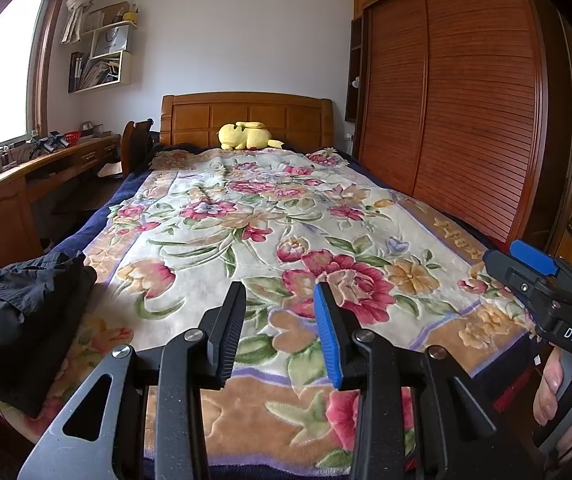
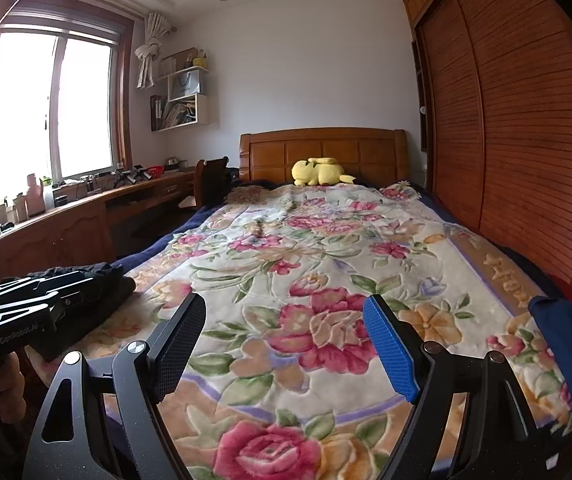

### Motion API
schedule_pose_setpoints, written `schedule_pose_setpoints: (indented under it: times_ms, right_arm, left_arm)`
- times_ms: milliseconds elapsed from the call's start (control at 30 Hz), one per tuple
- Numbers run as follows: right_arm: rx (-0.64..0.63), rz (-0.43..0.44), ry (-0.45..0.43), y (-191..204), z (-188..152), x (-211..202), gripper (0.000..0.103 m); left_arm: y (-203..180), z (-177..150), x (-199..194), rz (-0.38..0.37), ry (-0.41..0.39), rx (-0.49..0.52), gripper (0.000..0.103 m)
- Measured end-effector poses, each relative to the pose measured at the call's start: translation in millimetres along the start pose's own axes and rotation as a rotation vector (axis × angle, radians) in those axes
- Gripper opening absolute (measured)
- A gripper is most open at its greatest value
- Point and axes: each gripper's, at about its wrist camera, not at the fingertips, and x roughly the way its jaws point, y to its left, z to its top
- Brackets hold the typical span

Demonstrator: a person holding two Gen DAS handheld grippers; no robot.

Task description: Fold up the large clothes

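A black garment (image 1: 22,312) lies bunched at the near left corner of the bed; the right wrist view shows it (image 2: 106,280) partly behind the left gripper's body. My left gripper (image 1: 280,300) is open and empty above the floral blanket (image 1: 246,220), right of the garment. My right gripper (image 2: 286,316) is open wider and empty above the blanket (image 2: 306,260); its body shows at the right edge of the left wrist view. A blue cloth (image 2: 566,344) lies at the bed's right edge.
A yellow plush toy (image 1: 246,135) lies by the wooden headboard (image 1: 246,118). A slatted wardrobe (image 1: 466,100) runs along the right side. A long wooden desk (image 1: 26,184) with clutter and a chair stand on the left under the window.
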Motion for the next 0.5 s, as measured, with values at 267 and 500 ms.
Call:
schedule_pose_setpoints:
  times_ms: [267, 500]
  right_arm:
    - [-0.001, 0.001, 0.000, -1.4, 0.0, -0.9, 0.082]
    - [-0.002, 0.004, -0.001, -1.3, 0.5, -1.6, 0.082]
  left_arm:
    - [-0.3, -0.2, 0.1, 0.001, -0.002, 0.001, 0.036]
    - [1.6, -3.1, -1.7, 0.005, -0.003, -0.002, 0.036]
